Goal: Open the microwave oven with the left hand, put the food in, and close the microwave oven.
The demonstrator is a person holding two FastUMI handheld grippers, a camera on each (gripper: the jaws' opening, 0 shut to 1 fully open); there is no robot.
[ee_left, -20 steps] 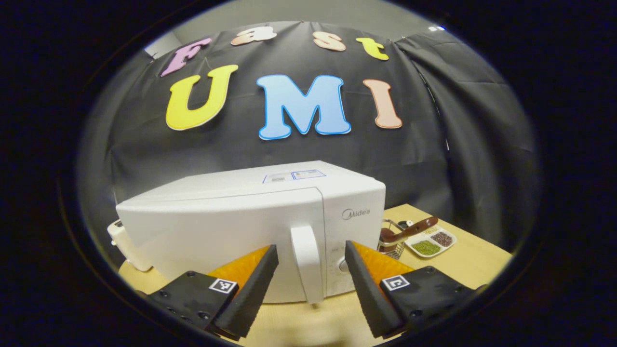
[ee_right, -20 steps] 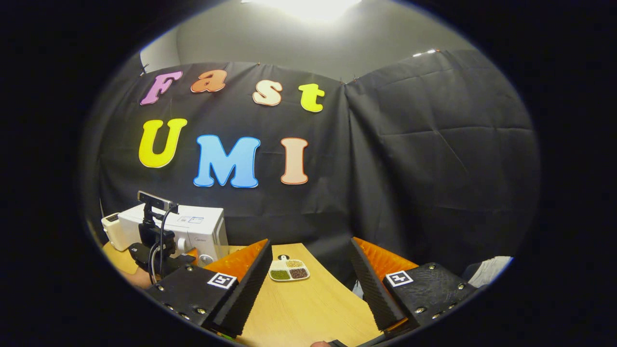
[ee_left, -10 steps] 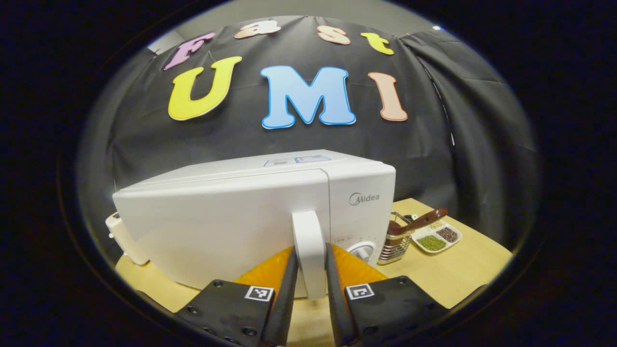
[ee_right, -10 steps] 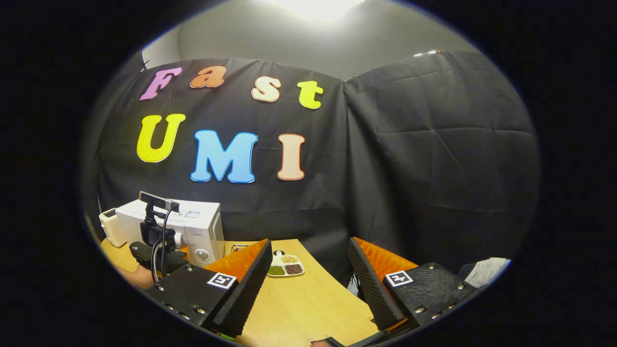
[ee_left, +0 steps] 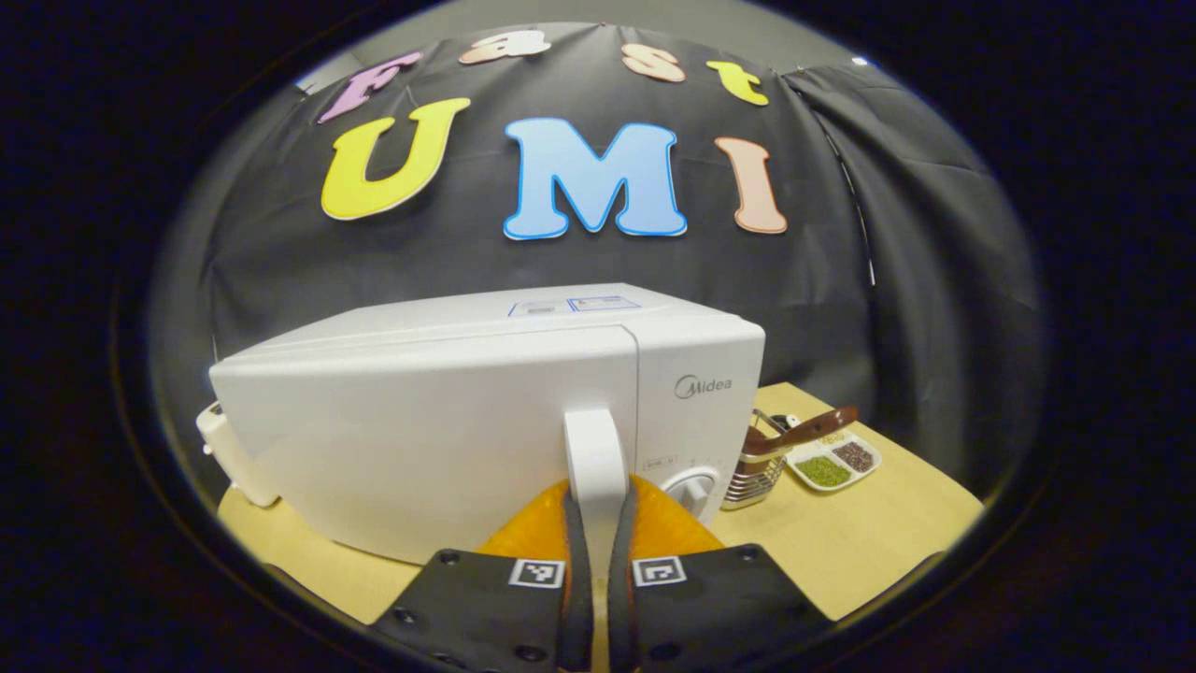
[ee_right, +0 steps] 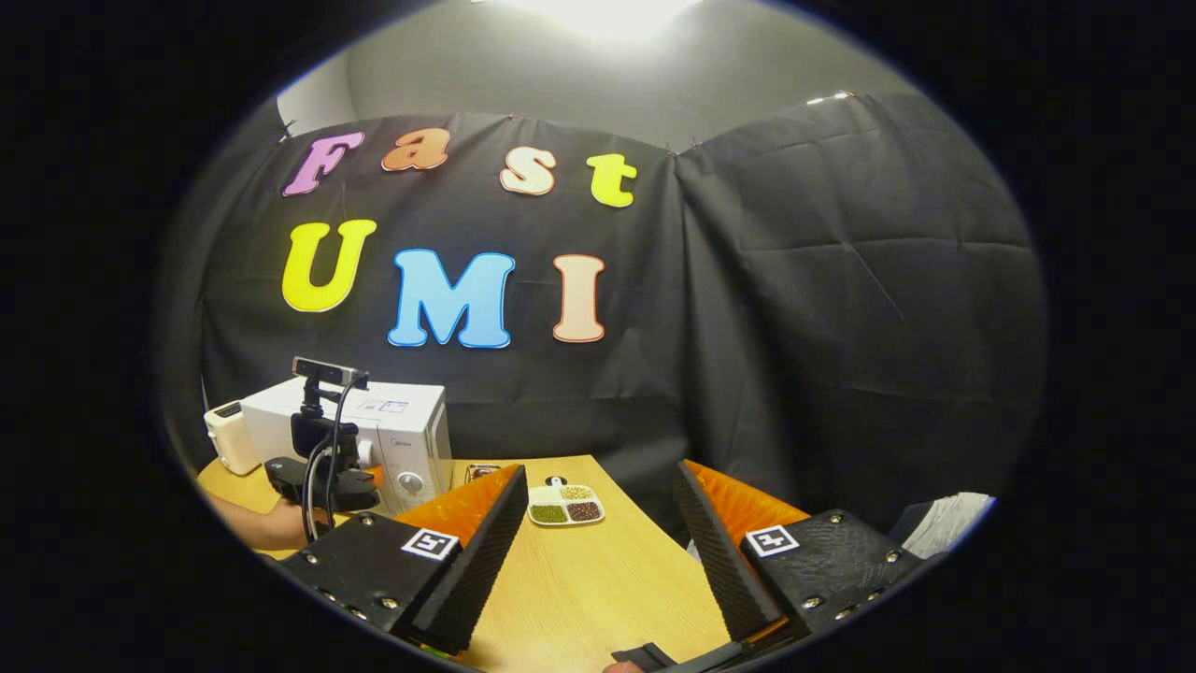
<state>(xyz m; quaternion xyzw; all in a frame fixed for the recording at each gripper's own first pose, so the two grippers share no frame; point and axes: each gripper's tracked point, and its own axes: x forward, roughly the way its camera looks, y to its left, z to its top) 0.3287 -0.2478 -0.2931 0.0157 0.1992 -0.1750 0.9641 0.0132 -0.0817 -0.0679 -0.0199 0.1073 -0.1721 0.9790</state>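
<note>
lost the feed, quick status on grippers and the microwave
Left hand-held gripper shut on door handle. Right hand-held gripper open, empty. Microwave door closed. Nothing blocking.

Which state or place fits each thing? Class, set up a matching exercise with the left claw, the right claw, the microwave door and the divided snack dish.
Things:
1. left claw
2. right claw
3. microwave door
4. snack dish

States or places:
A. closed
B. open, holding nothing
C. on the table, right of the microwave
D. clamped on the door handle

Pairs: 1-D, 2-B, 3-A, 4-C
</note>
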